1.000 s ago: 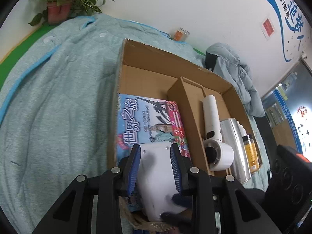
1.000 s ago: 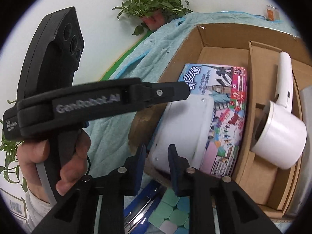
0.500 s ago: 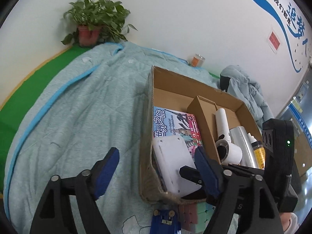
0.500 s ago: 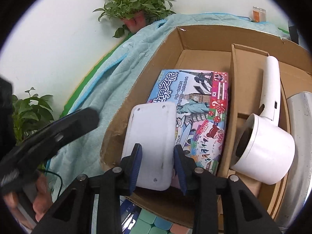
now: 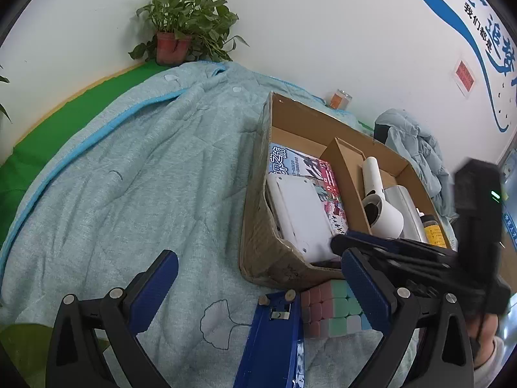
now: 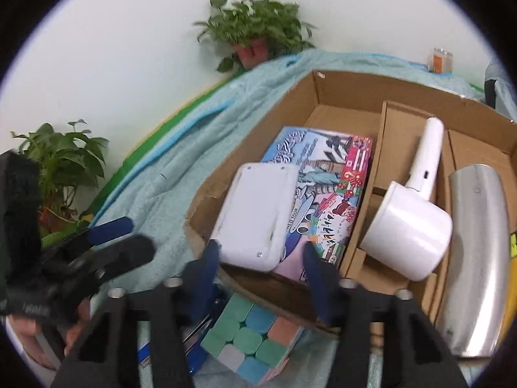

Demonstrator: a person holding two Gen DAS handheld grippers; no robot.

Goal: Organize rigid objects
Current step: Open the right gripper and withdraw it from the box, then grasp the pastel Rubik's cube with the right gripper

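the left gripper [image 5: 258,291] hangs over the pale green quilt [image 5: 135,187] with its jaws spread wide, still opening, and nothing between them; under the gap lie only quilt, the tip of a blue stapler [image 5: 274,333] and a pastel puzzle cube [image 5: 332,310], neither touched. the right gripper [image 6: 261,271] sits at the near wall of the cardboard box [image 6: 387,87]. its jaws look apart in its own blurred view though they are closing, and the near end of the white device [image 6: 255,213] lies just beyond the tips, not clearly pressed by either pad, so it appears to grip nothing.

the white device lies flat in the box's left section, on top of a colourful picture box [image 6: 326,187] and hard against the left wall. past a cardboard divider, a white hair dryer [image 6: 413,216] lies with its handle pointing to the far wall, and beside it on the right lies a shiny steel flask [image 6: 478,249]. the cube and the stapler rest on the quilt just outside the box's near wall, touching each other. a potted plant [image 5: 184,32] stands at the wall behind the quilt.
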